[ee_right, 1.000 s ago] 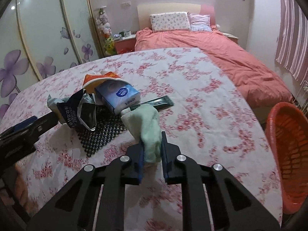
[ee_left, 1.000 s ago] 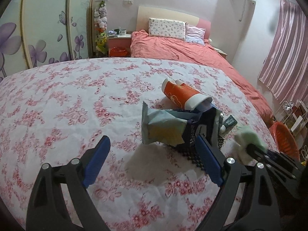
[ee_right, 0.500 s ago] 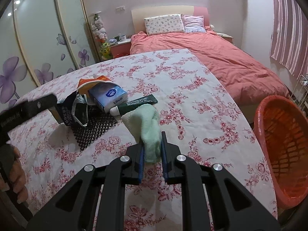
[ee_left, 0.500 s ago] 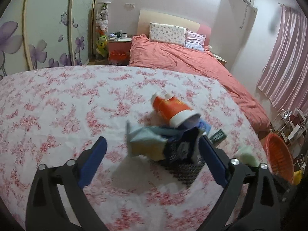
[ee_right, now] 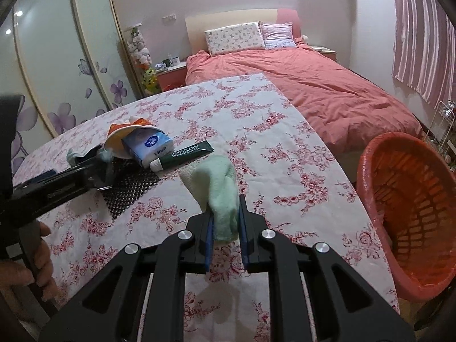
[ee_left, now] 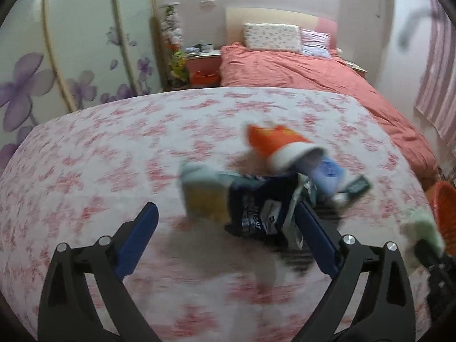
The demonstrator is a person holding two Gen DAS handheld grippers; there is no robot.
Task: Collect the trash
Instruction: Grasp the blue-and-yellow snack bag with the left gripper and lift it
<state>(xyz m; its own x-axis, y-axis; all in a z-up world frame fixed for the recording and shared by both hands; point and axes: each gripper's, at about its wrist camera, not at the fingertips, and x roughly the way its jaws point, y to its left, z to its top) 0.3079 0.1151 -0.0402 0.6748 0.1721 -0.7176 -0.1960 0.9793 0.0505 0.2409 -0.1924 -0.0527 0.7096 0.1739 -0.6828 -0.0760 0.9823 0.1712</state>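
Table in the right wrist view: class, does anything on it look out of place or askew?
Yes. An orange paper cup lies tipped on its side against a tissue pack, with a lip gel tube and wrappers heaped on a black mesh mat. The right gripper pinches a green cloth.

The litter pile is sitting toward the table's left side, with the left gripper hanging spread-fingered just in front of it and blocking the way in from the near left edge. Floral cloth is lying bare along the table's right edge and far edge, giving free passage there. The orange basket is standing just off the right edge, its mouth facing open.
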